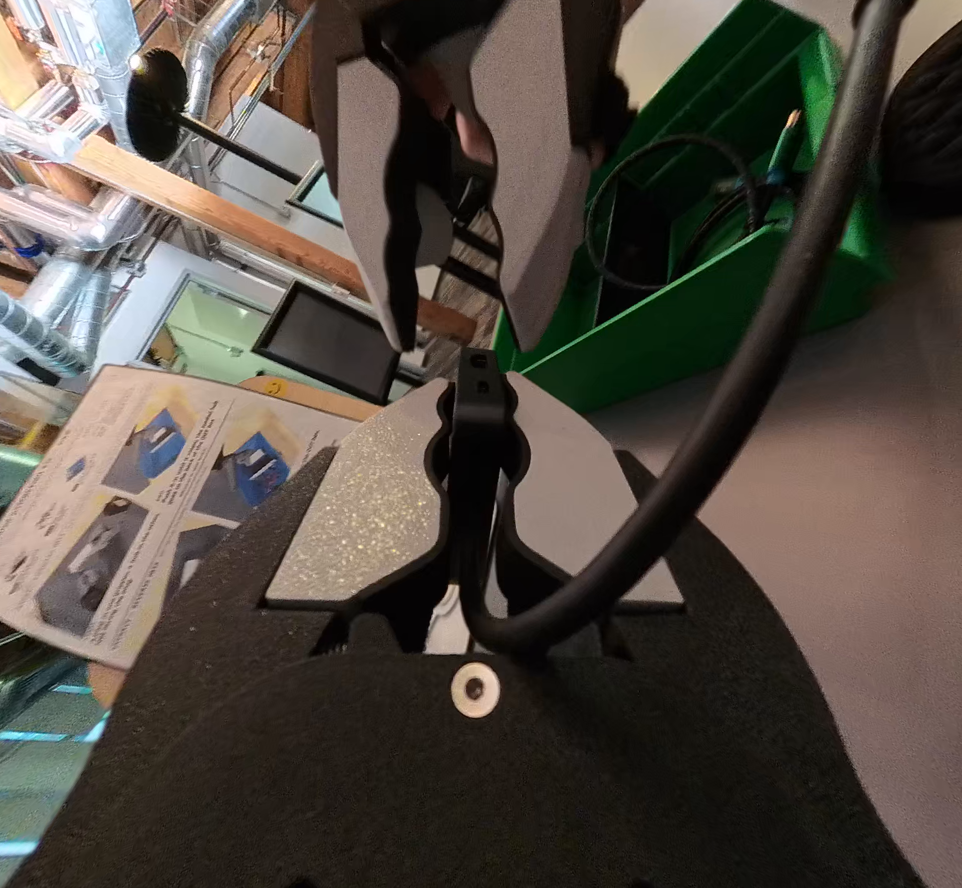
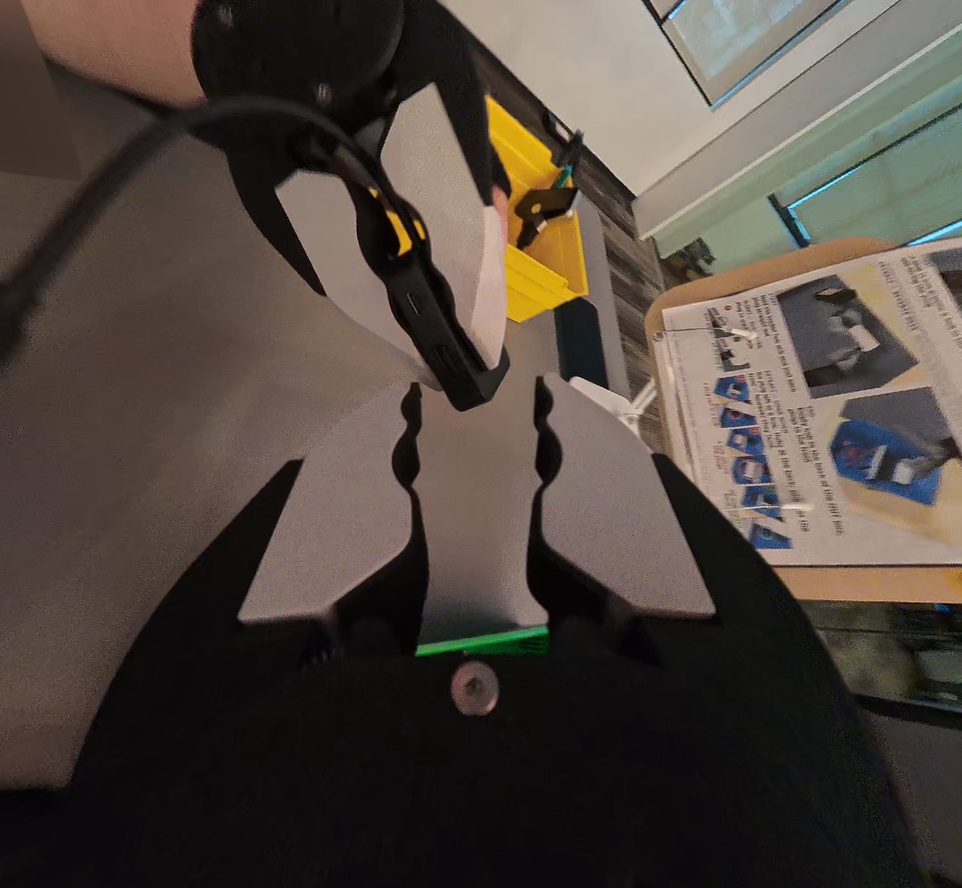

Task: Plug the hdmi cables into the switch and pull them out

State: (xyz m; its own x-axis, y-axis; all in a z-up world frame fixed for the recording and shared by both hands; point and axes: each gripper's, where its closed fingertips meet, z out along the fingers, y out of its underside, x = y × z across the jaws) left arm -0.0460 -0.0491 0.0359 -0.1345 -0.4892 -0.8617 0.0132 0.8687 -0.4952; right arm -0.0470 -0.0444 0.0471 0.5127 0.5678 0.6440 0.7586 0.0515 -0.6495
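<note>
My left gripper point(image 1: 479, 383) is shut on a flat black switch point(image 1: 479, 397), which stands on edge between the fingers with its ports facing forward. A thick black cable point(image 1: 781, 290) loops from behind the switch up to the right. My right gripper point(image 1: 463, 345) is open and empty, its tips just short of the switch's end. In the right wrist view my right gripper point(image 2: 476, 386) faces the switch point(image 2: 442, 337), held by the left gripper point(image 2: 463, 373) above the grey table point(image 2: 156, 342). The cable point(image 2: 323, 134) trails off to the left.
A green bin point(image 1: 703, 332) holding coiled black cables sits on the table behind the right gripper. A yellow bin point(image 2: 536, 280) with a black connector piece point(image 2: 546, 204) sits behind the left gripper. A printed instruction sheet point(image 2: 833, 420) lies on a wooden board to the side. The tips of both grippers are at nearly the same place.
</note>
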